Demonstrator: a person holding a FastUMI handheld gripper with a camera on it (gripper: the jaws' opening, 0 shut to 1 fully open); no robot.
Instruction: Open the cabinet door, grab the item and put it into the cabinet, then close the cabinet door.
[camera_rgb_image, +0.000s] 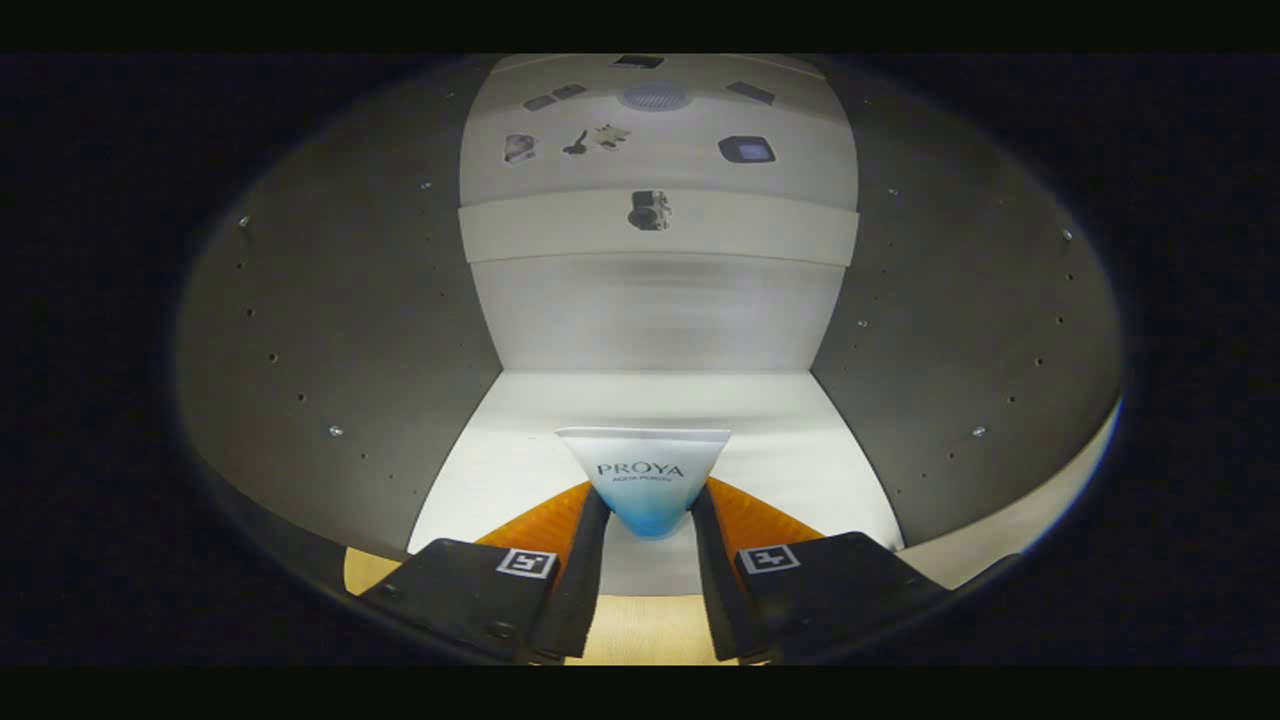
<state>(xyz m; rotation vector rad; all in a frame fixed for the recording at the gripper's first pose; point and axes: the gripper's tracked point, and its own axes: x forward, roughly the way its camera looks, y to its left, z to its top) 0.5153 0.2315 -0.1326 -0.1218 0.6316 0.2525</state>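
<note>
The tool (648, 520) grips a tube (645, 478), both fingers pressing on its narrow blue lower end. The tube's wide white crimped end stands up just ahead of the fingertips. The tube hangs over the white floor (800, 440) of the open cabinet, near its front edge. Grey side walls (330, 330) with rows of small holes rise on either side, and a pale back wall (655, 315) lies beyond the tube. Under the fingers a strip of light wooden bench (640, 630) shows.
</note>
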